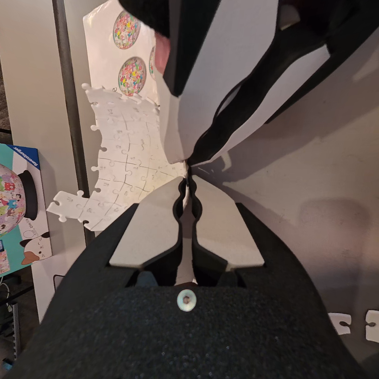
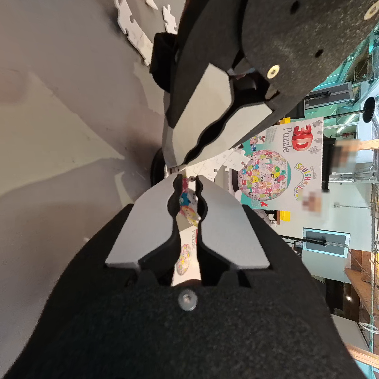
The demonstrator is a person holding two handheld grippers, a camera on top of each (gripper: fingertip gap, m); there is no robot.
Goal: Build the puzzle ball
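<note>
The pale grey table (image 1: 307, 184) fills most of both views, with the puzzle box (image 2: 287, 164) standing at its far side in the right wrist view and showing again at the left edge of the left wrist view. A white instruction sheet (image 1: 102, 41) printed with coloured balls lies flat beyond the work.

The task's thing, a curved shell of joined white puzzle pieces (image 1: 123, 164), is held up above the table between the two tools, its blank numbered inner face toward the left wrist camera; its printed outer side shows between the right tool's fingers in the right wrist view.

The left gripper (image 1: 187, 180) has its jaws pinched together on the edge of the shell. The right gripper (image 2: 185, 176) meets it tip to tip from the opposite side, its jaws narrowed on the same edge with a slim gap still visible lower down.

Two loose white pieces (image 1: 356, 326) lie on the table at the lower right of the left wrist view.
</note>
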